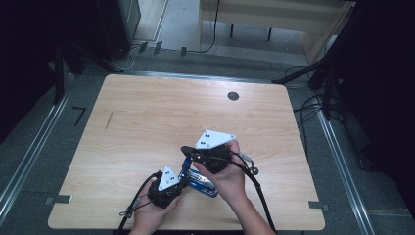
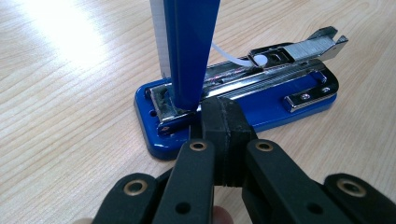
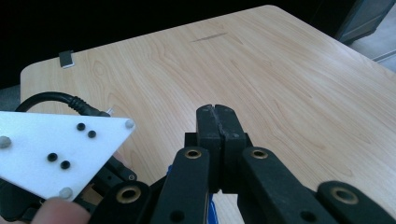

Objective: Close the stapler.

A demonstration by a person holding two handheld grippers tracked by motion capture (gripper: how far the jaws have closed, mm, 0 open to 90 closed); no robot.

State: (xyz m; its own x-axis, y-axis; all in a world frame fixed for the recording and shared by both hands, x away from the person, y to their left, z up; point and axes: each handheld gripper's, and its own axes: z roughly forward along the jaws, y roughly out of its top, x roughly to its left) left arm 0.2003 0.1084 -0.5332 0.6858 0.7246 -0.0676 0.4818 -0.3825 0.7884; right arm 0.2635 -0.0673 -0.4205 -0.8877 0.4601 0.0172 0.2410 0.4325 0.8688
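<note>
A blue stapler lies near the table's front edge, opened wide. Its blue lid stands upright from the hinge, and the metal staple rail lies bare over the blue base. My left gripper is shut, its tips against the base right beside the hinge. It reaches in from the stapler's left. My right gripper is shut with nothing between its pads. It hovers above the raised lid, and a sliver of blue shows just under its jaws. I cannot tell whether they touch.
The wooden table has a round cable hole at the back right and a dark streak at the left. In the right gripper view the left gripper's white plate sits close at the lower left. Cables lie on the floor around the table.
</note>
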